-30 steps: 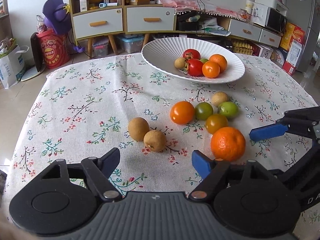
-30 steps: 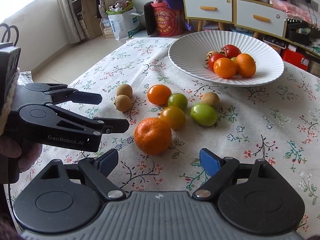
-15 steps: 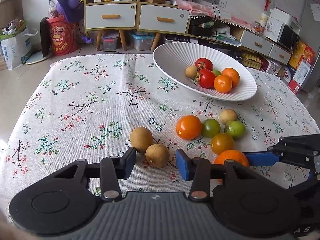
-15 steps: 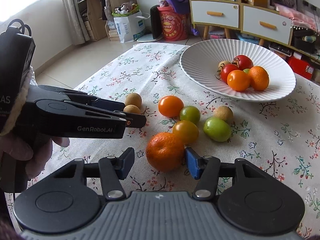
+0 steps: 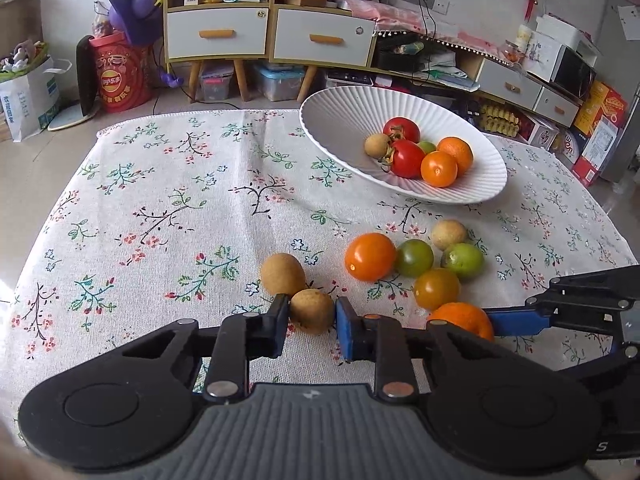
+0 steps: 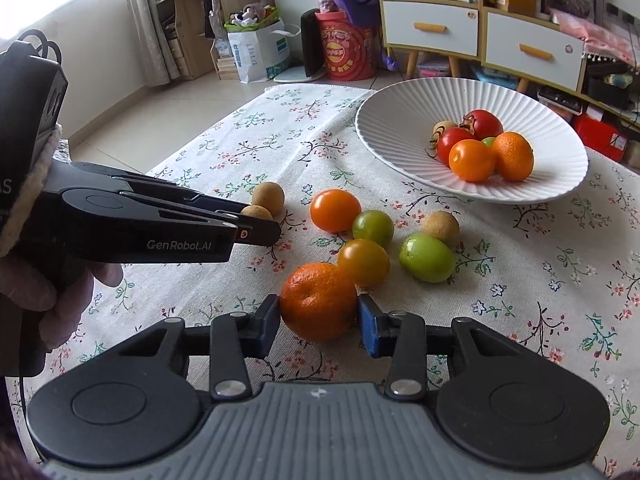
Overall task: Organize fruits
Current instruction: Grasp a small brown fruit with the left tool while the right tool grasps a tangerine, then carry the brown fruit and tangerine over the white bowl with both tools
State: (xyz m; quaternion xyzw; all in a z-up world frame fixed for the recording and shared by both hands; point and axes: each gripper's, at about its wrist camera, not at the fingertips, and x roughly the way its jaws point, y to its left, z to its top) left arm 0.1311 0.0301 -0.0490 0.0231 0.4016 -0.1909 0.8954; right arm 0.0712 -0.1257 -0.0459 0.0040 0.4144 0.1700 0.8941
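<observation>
While both grippers are working at the near edge of the floral tablecloth [image 5: 168, 184], two pickups are happening at once. The left gripper [image 5: 310, 322] has just been closing, and its pads are now pinching the nearer brown longan [image 5: 310, 312], which is still sitting on the cloth and touching a second longan [image 5: 282, 273] just behind it. The right gripper [image 6: 318, 316] has also just been closing, and its pads are pressing on either side of the mandarin [image 6: 318, 300], which is likewise resting on the cloth, right against a yellow-orange cherry tomato [image 6: 363, 262].

As for progress, the white ribbed bowl [image 6: 400, 120] at the far right of the table is already holding a small heap: two red tomatoes [image 6: 472, 132], an orange tomato [image 6: 472, 160], a small mandarin [image 6: 513, 156], a longan and a green fruit that is mostly hidden behind the others. Roughly half of the fruit seems to be sorted.

Left on the cloth, besides the two fruits being gripped, are the second longan, an orange tomato [image 6: 335, 211], a dark green tomato [image 6: 373, 227], the yellow-orange one, a bright green fruit [image 6: 426, 258] and a pale longan [image 6: 440, 227] beside it. These are clustering between the grippers and the bowl, so neither gripped fruit is facing a long trip. Both need lifting clear of their neighbours first, since each is touching another round fruit that could roll.
</observation>
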